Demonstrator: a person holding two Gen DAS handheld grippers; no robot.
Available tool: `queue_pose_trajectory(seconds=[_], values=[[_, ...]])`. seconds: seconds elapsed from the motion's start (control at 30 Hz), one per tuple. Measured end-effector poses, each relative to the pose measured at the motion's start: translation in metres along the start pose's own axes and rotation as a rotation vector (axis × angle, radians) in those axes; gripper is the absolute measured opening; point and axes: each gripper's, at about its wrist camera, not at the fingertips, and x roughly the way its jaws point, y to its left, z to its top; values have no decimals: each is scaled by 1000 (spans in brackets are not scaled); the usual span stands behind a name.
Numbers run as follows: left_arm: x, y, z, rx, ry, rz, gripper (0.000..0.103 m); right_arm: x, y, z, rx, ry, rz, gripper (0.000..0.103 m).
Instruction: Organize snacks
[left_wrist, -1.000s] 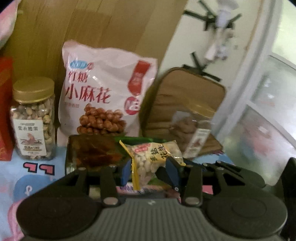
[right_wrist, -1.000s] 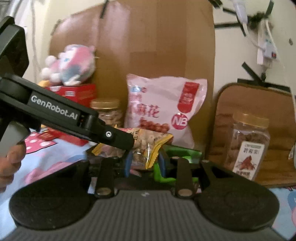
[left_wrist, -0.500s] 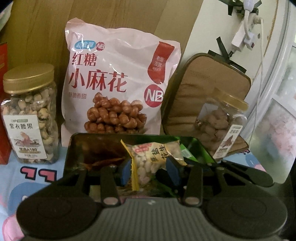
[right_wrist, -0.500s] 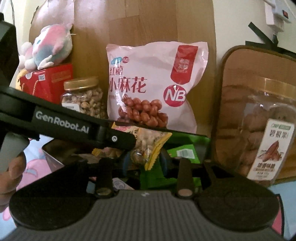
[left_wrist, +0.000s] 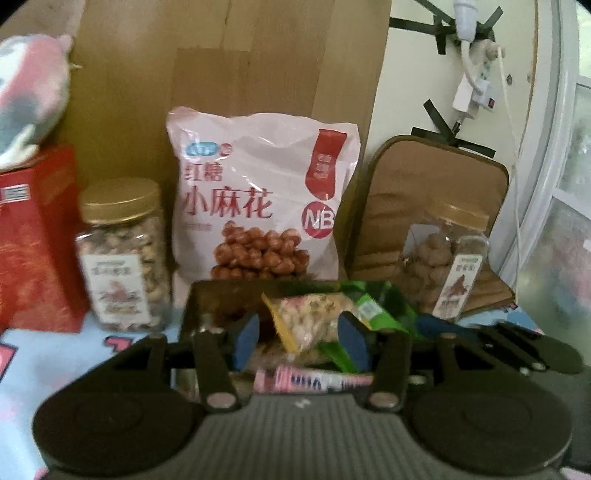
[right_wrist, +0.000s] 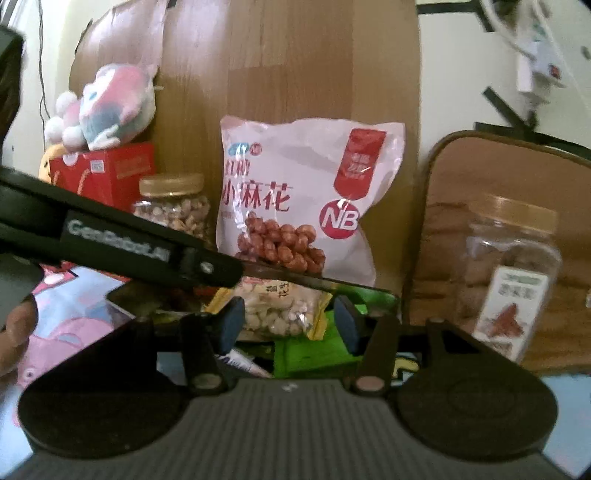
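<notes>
**Inspector:** Left wrist view first. Report any change.

**Assistant:** Compared with half a second ago: left gripper (left_wrist: 299, 336) now spread, blue pads (left_wrist: 245, 332) clear of the peanut packet (left_wrist: 310, 317) on both sides. Previously pinching it. Same on the right gripper (right_wrist: 288, 325): spread, with a peanut packet (right_wrist: 277, 310) loose between the pads. Cannot tell whether one packet or two.

**Inspector:** Location of the packet?

**Assistant:** Lying in the dark tray (left_wrist: 207, 295), on top of green packets (left_wrist: 373, 310) and a pink wrapper (left_wrist: 314, 380). Tray in front of the pink bag (left_wrist: 258, 206), between two jars.

**Inspector:** Meaning for the task?

**Assistant:** Judged as a release just made: packet delivered to the tray, this item likely finished. Suggest withdrawing next without dragging it out.

**Inspector:** Pose?

**Assistant:** Both held low and roughly level, pointing at the tray. Left gripper (right_wrist: 147, 251) crossing the right wrist view from the upper left, tip just above the packet.
</notes>
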Motion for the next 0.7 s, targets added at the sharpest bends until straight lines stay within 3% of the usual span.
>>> queue_pose_trajectory(seconds=[0.23,0.37,0.7], values=[[-49,-19,-50,54,16,57,51,-69,5,-33,129,-17,-21,56],[-73,-24,-79,52,41,86,61,-99,17,-56,193,23,-11,56],[-129,-32,-131,53,56,137,73,-153,49,-93,306,85,11,63]])
